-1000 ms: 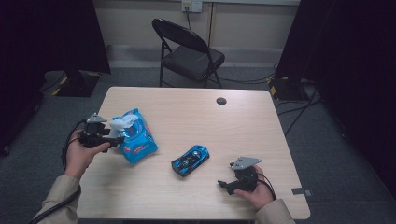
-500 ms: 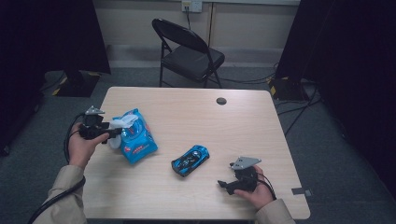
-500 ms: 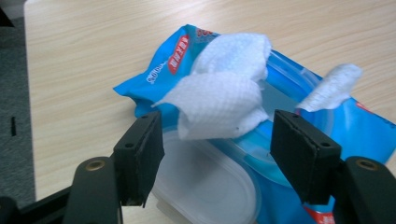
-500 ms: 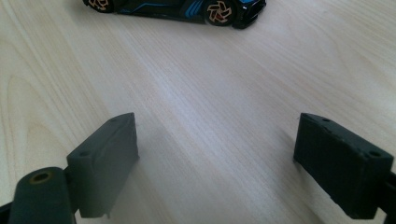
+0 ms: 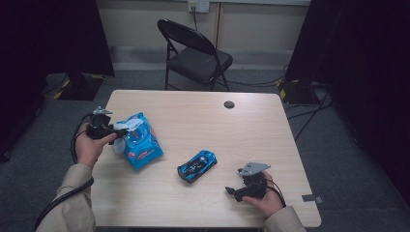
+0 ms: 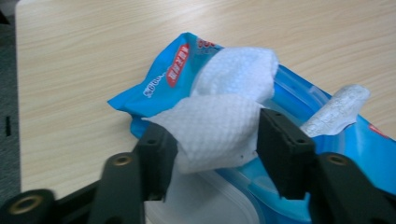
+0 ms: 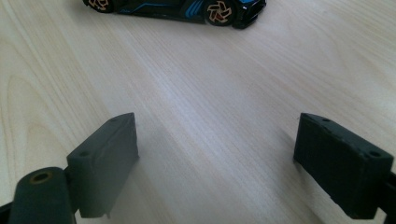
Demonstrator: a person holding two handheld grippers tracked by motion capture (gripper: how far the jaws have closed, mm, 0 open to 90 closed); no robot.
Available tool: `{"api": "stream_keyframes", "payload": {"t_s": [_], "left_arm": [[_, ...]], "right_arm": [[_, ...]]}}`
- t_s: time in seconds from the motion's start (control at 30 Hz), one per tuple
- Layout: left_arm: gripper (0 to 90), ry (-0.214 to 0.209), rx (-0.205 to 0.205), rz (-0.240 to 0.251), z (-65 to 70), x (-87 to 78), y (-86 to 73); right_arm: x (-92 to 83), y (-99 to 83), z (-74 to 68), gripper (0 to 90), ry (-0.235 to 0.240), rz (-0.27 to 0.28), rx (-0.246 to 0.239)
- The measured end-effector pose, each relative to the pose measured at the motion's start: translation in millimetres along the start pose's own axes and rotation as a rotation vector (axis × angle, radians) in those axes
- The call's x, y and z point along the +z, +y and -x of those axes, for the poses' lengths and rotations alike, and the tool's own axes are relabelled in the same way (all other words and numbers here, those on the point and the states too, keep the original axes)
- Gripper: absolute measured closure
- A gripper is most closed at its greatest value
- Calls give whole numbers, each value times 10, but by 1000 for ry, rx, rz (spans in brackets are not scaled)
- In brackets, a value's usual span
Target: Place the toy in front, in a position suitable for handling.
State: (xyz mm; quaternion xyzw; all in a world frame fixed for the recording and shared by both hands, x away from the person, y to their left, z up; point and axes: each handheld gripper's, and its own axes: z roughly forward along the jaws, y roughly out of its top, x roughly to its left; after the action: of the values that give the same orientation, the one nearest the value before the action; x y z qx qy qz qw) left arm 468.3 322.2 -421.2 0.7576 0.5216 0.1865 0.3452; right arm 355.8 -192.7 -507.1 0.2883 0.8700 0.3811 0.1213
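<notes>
A blue wet-wipes pack [image 5: 142,145] lies at the table's left with a white wipe [image 5: 131,124] sticking up from its opening. My left gripper [image 5: 124,131] points right, over the pack. In the left gripper view the wipe [image 6: 219,126] stands between the two jaws of my left gripper [image 6: 212,144]. The jaws have just been closing and reach its edges without visibly squashing it. A blue toy car [image 5: 197,166] sits mid-table. My right gripper [image 5: 231,191] rests near the front right, open and with nothing in it, pointing at the car [image 7: 177,7].
The pack's pale lid flap [image 6: 210,200] lies open below the jaws. A small black round cap [image 5: 229,104] sits in the table toward the back. A black folding chair [image 5: 198,53] stands behind the table [image 5: 270,140]. Cables trail on the floor at right.
My left hand has shifted a little away from the person along the left edge, and its jaws have narrowed around the wipe. The right hand and the car have not moved.
</notes>
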Motion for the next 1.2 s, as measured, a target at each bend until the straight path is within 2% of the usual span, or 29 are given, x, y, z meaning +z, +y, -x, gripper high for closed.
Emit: {"api": "stream_keyframes", "payload": {"t_s": [0.03,0.1,0.17,0.23,0.33,0.4,0.43,0.57,0.7,1.03,1.2], "left_arm": [[509,-2,-1,-7,-5,7,7],[594,-2,9,-12,-6,15,23],[627,4,-9,-27,9,29,30],[751,15,-46,-56,27,27,48],[813,10,-60,-79,52,17,84],[858,12,-52,-86,77,16,110],[867,18,-47,-94,80,10,124],[885,9,-86,-82,76,-31,188],[889,3,-98,-84,75,-46,217],[895,-2,-108,-95,73,-73,246],[895,-9,-98,-89,91,-121,295]], "right_arm": [[0,0,0,130,0,0,0],[0,0,0,130,0,0,1],[0,0,0,130,0,0,1],[0,0,1,130,1,0,0],[0,0,1,130,0,0,0],[0,0,1,129,0,0,0],[0,0,0,129,0,0,0],[0,0,0,129,0,0,0],[0,0,1,129,1,1,0],[1,0,1,129,1,0,0],[1,0,2,129,1,0,0]]}}
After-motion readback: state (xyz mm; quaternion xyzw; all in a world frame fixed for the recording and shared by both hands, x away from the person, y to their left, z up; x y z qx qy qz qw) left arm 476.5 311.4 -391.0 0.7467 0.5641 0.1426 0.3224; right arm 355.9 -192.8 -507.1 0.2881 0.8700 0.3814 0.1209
